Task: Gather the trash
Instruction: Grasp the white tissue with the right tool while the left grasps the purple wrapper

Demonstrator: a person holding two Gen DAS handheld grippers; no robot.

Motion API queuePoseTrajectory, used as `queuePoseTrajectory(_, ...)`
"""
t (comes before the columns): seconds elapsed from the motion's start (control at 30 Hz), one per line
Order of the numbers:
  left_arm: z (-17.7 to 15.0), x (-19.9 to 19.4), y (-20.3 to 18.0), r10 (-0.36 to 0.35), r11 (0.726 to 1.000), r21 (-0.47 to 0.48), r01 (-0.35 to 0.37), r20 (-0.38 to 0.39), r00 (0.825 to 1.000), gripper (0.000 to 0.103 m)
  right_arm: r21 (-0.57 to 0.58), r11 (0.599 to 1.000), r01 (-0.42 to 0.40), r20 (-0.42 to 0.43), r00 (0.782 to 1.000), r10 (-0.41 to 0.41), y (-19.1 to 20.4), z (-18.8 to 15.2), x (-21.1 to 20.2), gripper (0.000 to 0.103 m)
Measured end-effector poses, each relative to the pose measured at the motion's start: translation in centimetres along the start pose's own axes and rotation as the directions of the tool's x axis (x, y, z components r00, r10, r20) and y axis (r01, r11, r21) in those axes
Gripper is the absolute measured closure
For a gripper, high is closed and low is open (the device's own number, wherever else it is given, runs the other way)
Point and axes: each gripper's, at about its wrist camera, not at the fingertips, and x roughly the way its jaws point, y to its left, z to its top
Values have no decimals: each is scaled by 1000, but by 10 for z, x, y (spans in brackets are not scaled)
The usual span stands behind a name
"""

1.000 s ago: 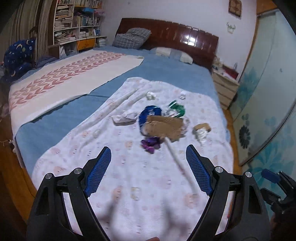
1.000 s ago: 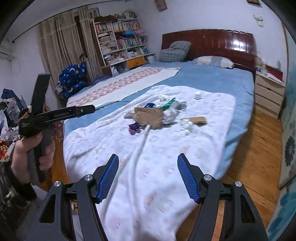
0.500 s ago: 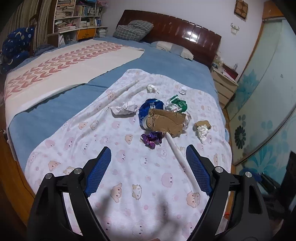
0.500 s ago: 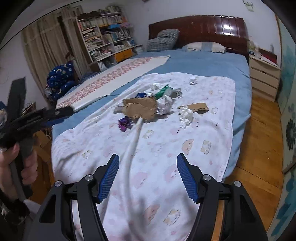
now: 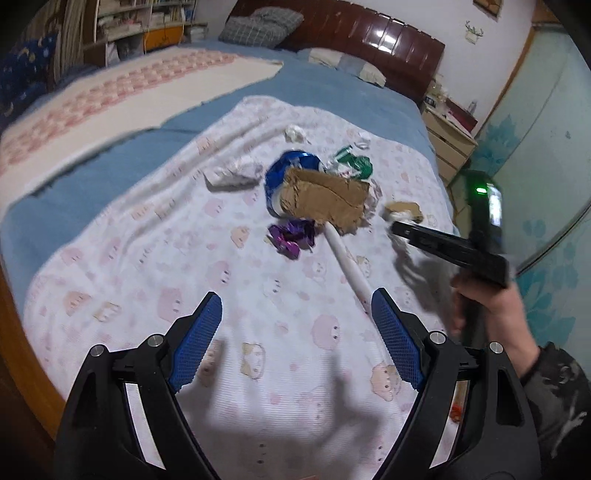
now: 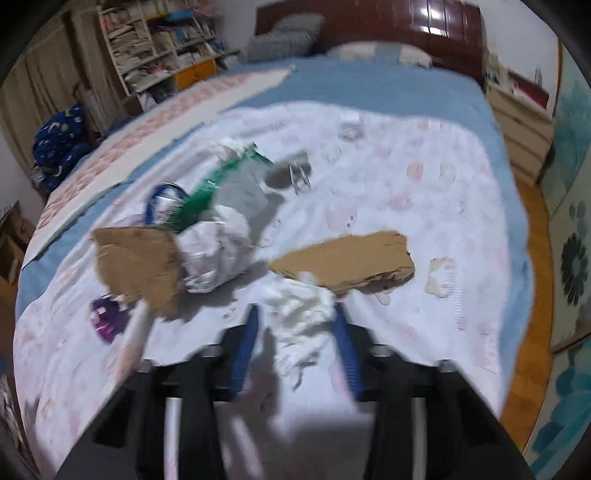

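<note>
Your right gripper (image 6: 295, 325) is down over the pink-patterned blanket (image 6: 424, 314), its blue pads closing with a crumpled white tissue (image 6: 299, 306) between them; blur keeps you from telling whether the pads press it yet. Just past the tissue, toward one o'clock, lies a torn strip of brown cardboard (image 6: 343, 258). At eleven o'clock sits a crumpled white plastic bag (image 6: 214, 254) touching a larger cardboard piece (image 6: 136, 266), and a purple wrapper (image 6: 107, 317) lies at nine o'clock beside that piece. Beyond the bag are a green wrapper (image 6: 207, 192) and a blue ring-shaped wrapper (image 6: 162, 199).

Your left gripper (image 5: 295, 321) hangs above the near part of the blanket with its pads spread wide and nothing between them. A white rod-like fold (image 5: 347, 258) runs from its right pad toward twelve o'clock, ending under the cardboard. At three o'clock your right hand (image 5: 491, 306) grips the black handle of the other tool. Farther off, at twelve o'clock, small white scraps (image 5: 295, 133) lie on the blanket, and behind them stand the pillows (image 5: 258, 22) and the dark wooden headboard (image 5: 369, 40).
</note>
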Motion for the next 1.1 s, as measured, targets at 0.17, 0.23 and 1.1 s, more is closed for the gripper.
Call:
queuePoseTrajectory(0.17, 3, 20, 14, -30, 998, -59, 26, -74, 997, 20, 49, 997, -54, 25, 998, 53, -8, -6, -1, 88)
queuePoseTrajectory(0.23, 13, 32, 22, -60, 994, -95, 53, -69, 996, 20, 58, 994, -91, 62, 994, 88, -11, -16, -22, 88)
queuePoseTrajectory(1.1, 38, 70, 20, -80, 992, -100, 75, -47, 996, 77, 161, 954, -252, 129, 964, 233, -31, -165, -163, 88)
